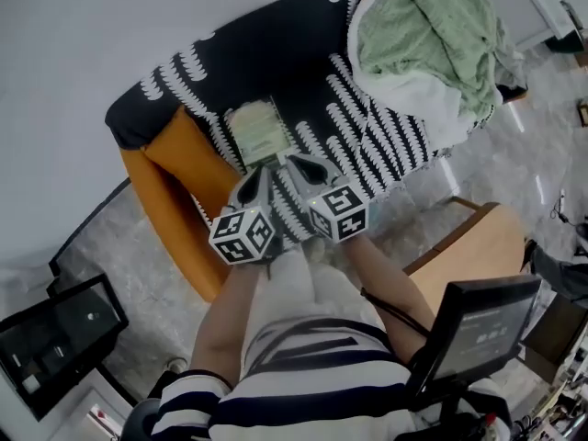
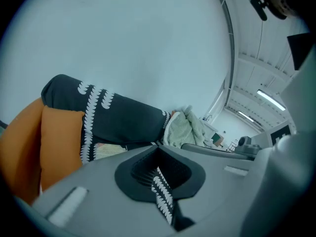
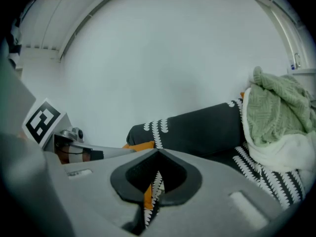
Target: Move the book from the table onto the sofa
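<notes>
Book point(image 1: 257, 131) is in neither set of jaws. Left gripper point(image 2: 158, 146): jaws pressed together, nothing between them, only sofa pattern showing through the slit. Right gripper point(image 3: 157, 153): same, jaws pressed together and empty. In the head view both grippers hang side by side over the front part of the seat, tips pointing at the book's near edge. They look clear of it, though contact is hard to rule out from that angle.

The book lies flat on the sofa point(image 1: 303, 53) seat, cover up, about midway between backrest and front edge. It is nearer the orange arm point(image 1: 175, 191) end than the other end. That far end carries a heap of green towel point(image 1: 432, 35) over white cloth, well apart from the book.

Progress, judged: placing looks done, with the book on the seat and released. Nothing left but to draw the grippers away. No tabletop with a book on it shows.

Writing: nothing readable. The book cover is pale green with a darker border, print too small to read. The cubes on the grippers carry only black-and-white square markers. Sofa cover is black with rows of white leaf shapes and shows no brand.
</notes>
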Demonstrator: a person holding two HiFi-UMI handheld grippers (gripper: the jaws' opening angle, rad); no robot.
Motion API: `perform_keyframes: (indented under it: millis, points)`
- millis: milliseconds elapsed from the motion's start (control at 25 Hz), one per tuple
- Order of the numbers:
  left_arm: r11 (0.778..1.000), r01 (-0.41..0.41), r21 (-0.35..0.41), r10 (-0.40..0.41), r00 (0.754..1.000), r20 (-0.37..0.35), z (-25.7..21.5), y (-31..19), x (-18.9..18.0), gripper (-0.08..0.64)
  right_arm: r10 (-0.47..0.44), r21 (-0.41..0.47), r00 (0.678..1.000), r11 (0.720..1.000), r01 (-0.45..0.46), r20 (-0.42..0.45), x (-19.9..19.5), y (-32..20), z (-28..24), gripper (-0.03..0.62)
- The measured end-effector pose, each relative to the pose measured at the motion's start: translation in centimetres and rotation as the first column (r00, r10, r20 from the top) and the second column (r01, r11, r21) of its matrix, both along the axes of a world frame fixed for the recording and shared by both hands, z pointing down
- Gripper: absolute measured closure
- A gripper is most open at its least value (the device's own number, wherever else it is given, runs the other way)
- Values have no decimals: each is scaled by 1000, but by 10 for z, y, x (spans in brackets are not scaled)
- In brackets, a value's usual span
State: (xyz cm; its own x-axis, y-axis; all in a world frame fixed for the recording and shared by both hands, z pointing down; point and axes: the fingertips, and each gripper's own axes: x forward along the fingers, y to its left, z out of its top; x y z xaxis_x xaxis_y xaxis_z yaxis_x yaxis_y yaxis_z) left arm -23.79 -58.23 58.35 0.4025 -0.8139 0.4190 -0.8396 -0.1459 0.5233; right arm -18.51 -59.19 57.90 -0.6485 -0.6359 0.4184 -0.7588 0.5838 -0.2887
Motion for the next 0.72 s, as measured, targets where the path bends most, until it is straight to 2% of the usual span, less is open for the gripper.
perform_keyframes:
  millis: [240, 400, 720]
  points:
    - [999, -7, 40, 9, 999, -35, -31, 35, 12, 557, 29, 73, 999, 997, -30, 18, 19, 26, -39, 595]
    - [996, -35, 79, 36, 999, -20, -53, 62, 23, 557, 34, 105, 999, 994, -38, 32, 32, 50, -60, 595]
    - [992, -68, 108, 68, 998, 7, -78, 110, 27, 557, 38, 105, 998, 994, -42, 42, 45, 97, -78, 595]
